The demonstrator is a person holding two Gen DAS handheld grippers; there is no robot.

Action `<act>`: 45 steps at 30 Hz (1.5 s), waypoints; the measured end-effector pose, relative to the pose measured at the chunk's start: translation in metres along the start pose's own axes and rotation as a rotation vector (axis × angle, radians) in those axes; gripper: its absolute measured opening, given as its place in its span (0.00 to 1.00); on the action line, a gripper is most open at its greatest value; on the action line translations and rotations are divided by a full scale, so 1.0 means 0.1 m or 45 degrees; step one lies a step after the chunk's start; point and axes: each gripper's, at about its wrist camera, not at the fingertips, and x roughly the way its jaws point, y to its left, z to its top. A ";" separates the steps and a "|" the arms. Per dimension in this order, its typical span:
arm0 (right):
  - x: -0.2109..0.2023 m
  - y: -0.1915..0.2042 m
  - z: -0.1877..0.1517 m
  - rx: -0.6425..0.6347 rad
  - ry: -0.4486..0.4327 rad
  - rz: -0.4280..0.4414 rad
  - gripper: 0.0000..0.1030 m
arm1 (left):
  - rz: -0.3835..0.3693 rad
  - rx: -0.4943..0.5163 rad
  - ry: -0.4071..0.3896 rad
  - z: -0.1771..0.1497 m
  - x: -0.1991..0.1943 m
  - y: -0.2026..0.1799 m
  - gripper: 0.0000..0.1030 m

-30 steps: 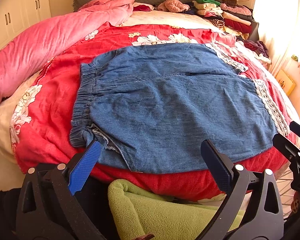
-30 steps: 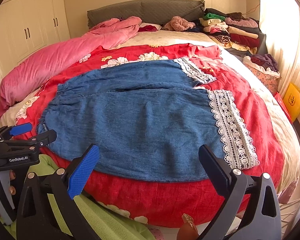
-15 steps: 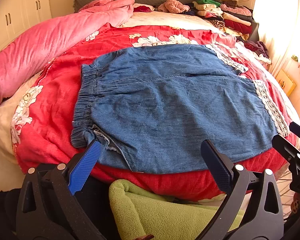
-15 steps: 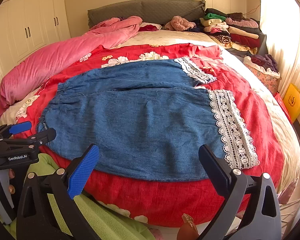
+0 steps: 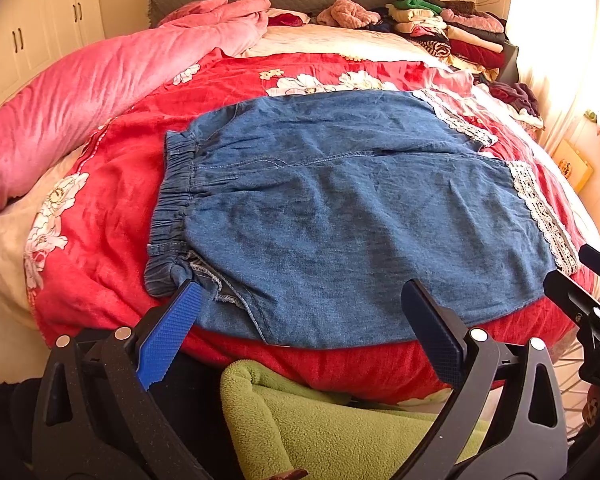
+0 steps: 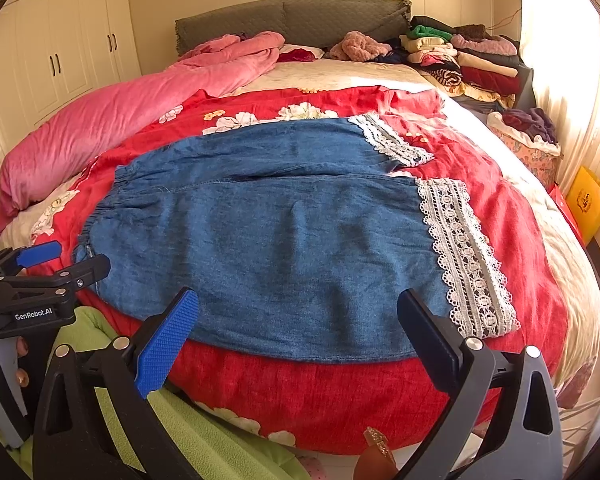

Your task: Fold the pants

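Hovering wide apart, empty, both the left hand-held gripper [image 5: 300,312] and right hand-held gripper [image 6: 300,320] sit at the bed's [image 6: 560,280] near edge; pants [image 6: 280,236] lie flat on the red blanket [image 6: 512,224], clothes pile [image 6: 460,56] and wardrobe [image 6: 60,60] behind.

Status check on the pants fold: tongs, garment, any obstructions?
Left tongs open, empty, at the waistband corner. Right tongs open, empty, at the near hem. Denim pants flat on the red quilt, unfolded. Nothing on them.
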 end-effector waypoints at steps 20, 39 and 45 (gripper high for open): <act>0.43 0.04 0.46 -0.032 0.046 0.095 0.96 | 0.051 -0.047 -0.018 0.35 0.16 0.30 0.91; 1.60 0.34 1.57 -0.113 0.130 0.225 0.96 | 0.149 -0.098 0.035 1.00 0.84 0.90 0.91; 1.96 0.50 1.83 -0.173 0.154 0.248 0.96 | 0.146 -0.092 0.048 1.16 1.06 1.00 0.91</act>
